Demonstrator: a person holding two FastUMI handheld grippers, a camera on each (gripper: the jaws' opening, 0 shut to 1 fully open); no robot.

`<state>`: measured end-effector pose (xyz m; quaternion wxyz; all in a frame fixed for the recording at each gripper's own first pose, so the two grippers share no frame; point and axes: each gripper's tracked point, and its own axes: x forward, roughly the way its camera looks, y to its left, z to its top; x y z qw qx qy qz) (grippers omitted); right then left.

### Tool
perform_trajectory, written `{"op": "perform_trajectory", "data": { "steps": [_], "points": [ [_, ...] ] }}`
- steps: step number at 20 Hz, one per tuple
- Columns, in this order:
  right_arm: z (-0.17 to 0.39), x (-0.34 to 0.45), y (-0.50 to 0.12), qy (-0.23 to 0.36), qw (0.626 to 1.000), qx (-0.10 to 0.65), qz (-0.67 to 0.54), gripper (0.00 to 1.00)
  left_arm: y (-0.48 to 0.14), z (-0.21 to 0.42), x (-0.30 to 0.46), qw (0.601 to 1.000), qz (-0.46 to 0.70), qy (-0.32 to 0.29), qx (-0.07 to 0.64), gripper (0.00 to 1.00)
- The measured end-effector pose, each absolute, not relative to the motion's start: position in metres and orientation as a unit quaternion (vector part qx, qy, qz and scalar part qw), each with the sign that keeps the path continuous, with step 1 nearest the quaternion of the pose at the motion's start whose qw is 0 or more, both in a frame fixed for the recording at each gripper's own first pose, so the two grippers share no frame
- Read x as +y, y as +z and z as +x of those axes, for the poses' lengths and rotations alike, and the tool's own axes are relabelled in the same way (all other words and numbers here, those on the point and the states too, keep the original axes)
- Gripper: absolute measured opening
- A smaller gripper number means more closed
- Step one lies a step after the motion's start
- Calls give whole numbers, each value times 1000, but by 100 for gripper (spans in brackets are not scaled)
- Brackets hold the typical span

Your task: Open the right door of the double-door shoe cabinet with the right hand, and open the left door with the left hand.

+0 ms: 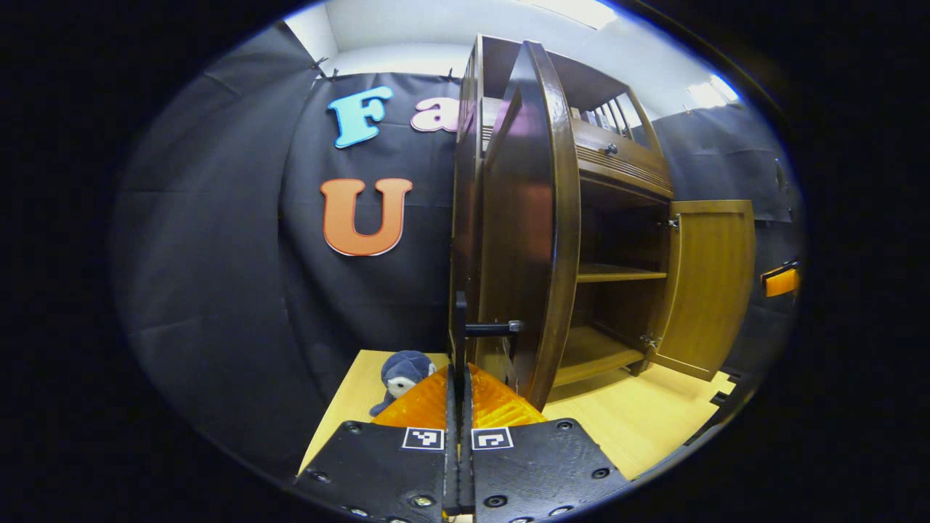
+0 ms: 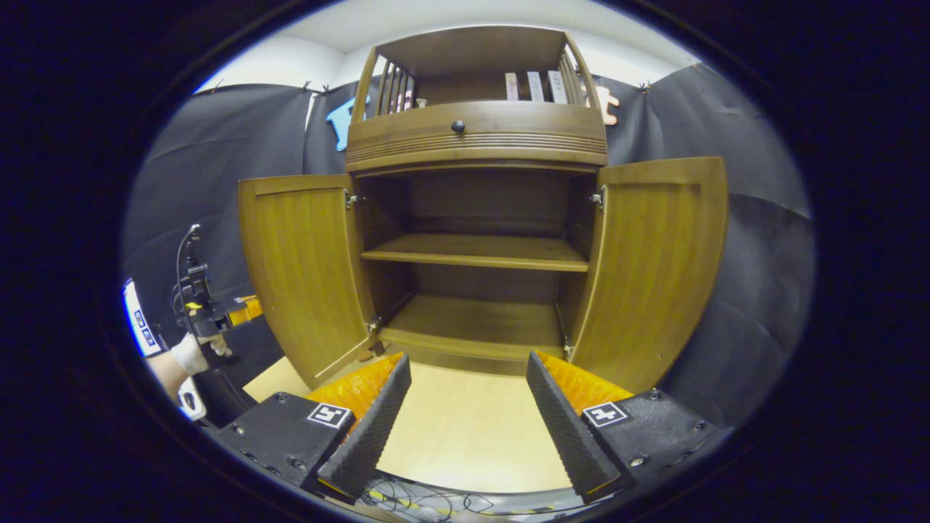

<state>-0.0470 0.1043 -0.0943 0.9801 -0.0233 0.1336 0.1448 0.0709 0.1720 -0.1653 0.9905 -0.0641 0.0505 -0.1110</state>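
Closest in the left gripper view, the left gripper [image 1: 459, 407] has its two fingers pressed together with no gap and nothing held between them; the left door's handle [image 1: 492, 328] juts out just above and beyond the tips, and whether they touch it cannot be told. In the right gripper view, the right gripper [image 2: 468, 396] has its two fingers spread wide apart, holding nothing, over bare light wood of the table [image 2: 465, 436].

One shoe cabinet [image 2: 476, 218] stands on the table toward its far edge, dark brown outside and warmer brown inside. Both of its two doors are swung open: the left door [image 2: 305, 269] and the right door [image 2: 654, 269] stand out at angles on either side, hinged at the frame. Inside there are two levels, one middle shelf [image 2: 476, 250] and the bottom board. Above the doors sits one drawer front with a single round knob [image 2: 458, 126], and over that an open top compartment with slatted sides.

One small grey plush toy [image 1: 401, 374] lies on the table beside the cabinet's left flank, behind the open left door. At the table's left edge, a gloved hand [image 2: 190, 354] holds the other gripper.
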Motion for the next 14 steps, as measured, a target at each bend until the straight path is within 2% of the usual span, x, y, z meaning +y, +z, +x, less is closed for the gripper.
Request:
{"op": "perform_trajectory", "data": {
  "steps": [1, 2, 3, 7, 8, 9, 14],
  "points": [
    [-46, 104, -96, 144, 980, 136, -24, 100, -166, 70, 171, 989, -60, -124, 54, 0],
    [-46, 105, -97, 143, 980, 137, -23, 100, -164, 71, 169, 988, -51, -132, 55, 7],
    [-45, 107, -96, 146, 979, 137, -22, 100, -166, 71, 169, 988, -43, -140, 57, 0],
    [-43, 113, -94, 153, 978, 138, -32, 100, -165, 65, 170, 984, -50, -156, 67, 2],
    [-42, 113, -93, 154, 978, 137, -33, 100, -165, 60, 173, 985, -45, -154, 68, 12],
    [-40, 113, -91, 154, 978, 135, -35, 100, -163, 55, 176, 985, -41, -155, 67, 12],
    [-35, 114, -92, 160, 978, 132, -37, 100, -153, 27, 206, 990, -41, -110, 77, 100]
  ]
}}
